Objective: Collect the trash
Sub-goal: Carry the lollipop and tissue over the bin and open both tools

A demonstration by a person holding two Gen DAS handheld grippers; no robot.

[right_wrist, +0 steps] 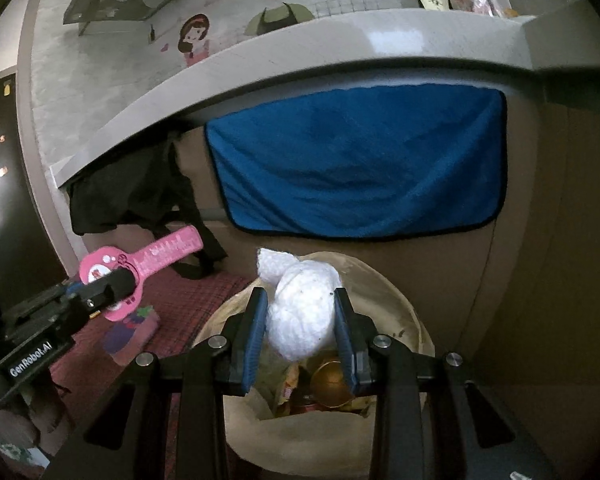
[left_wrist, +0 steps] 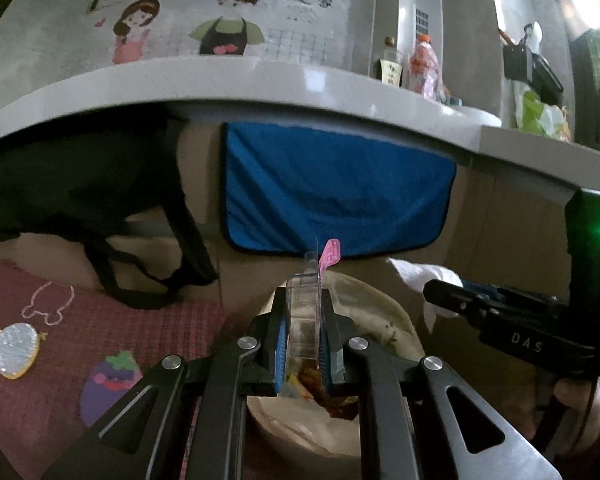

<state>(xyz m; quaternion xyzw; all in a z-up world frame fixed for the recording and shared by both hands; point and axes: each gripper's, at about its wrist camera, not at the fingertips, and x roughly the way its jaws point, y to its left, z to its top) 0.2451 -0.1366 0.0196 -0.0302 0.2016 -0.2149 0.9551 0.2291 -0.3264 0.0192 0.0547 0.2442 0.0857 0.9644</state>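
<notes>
The left gripper (left_wrist: 305,344) clamps a clear blister pack with a pink card (left_wrist: 306,308) upright between its pads, above the lined trash bin (left_wrist: 396,320). The right gripper (right_wrist: 302,336) squeezes a crumpled white tissue wad (right_wrist: 302,312) directly over the same bin's opening.

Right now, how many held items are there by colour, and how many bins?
Pink and clear package, in the left gripper: 1
White crumpled tissue, in the right gripper: 1
Beige trash bin: 1
Total: 3
</notes>
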